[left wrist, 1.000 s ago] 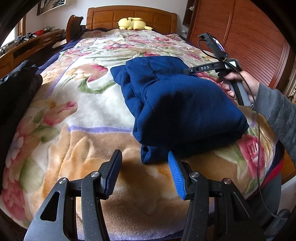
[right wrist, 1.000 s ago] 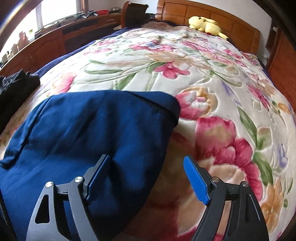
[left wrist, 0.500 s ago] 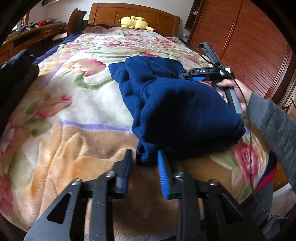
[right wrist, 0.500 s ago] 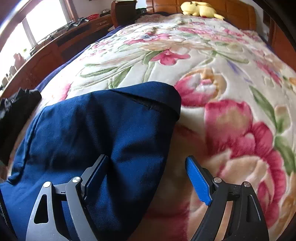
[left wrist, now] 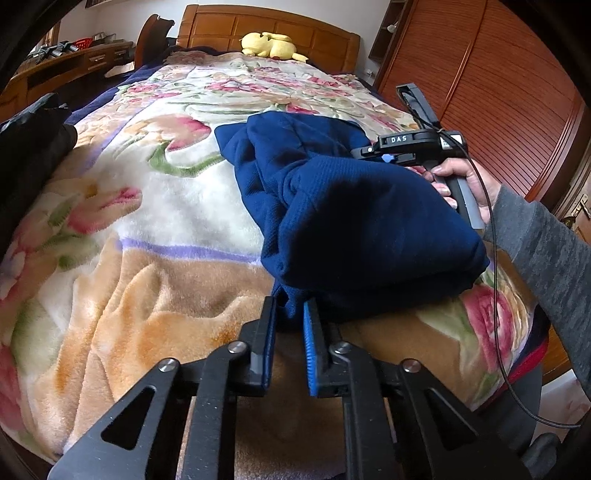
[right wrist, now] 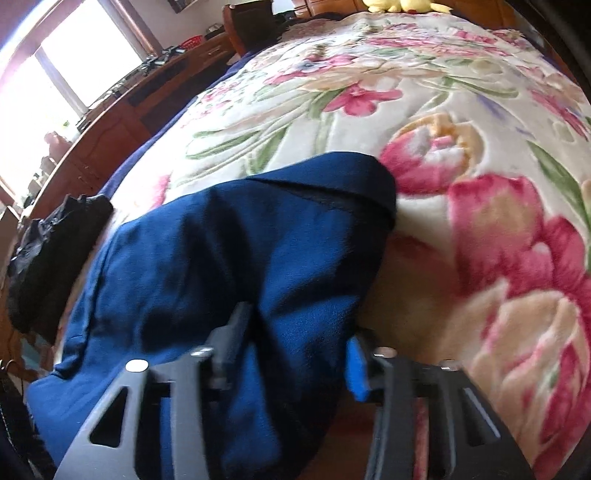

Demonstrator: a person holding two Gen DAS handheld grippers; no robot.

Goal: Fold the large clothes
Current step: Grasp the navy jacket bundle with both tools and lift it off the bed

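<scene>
Left wrist: my left fingers have just closed, pinching the folded navy knit garment's near corner; right fingers have closed on its bunched edge.

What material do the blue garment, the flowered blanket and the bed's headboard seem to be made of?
Blue garment: apparently a thick knitted cotton or fleece, matte; a fine ribbed weave shows and it folds softly.
Flowered blanket: probably plush synthetic fleece; a fuzzy pile with embossed ridges.
Headboard: wood, or wood veneer, with a glossy orange-brown varnish; panels and a sheen are visible.
</scene>
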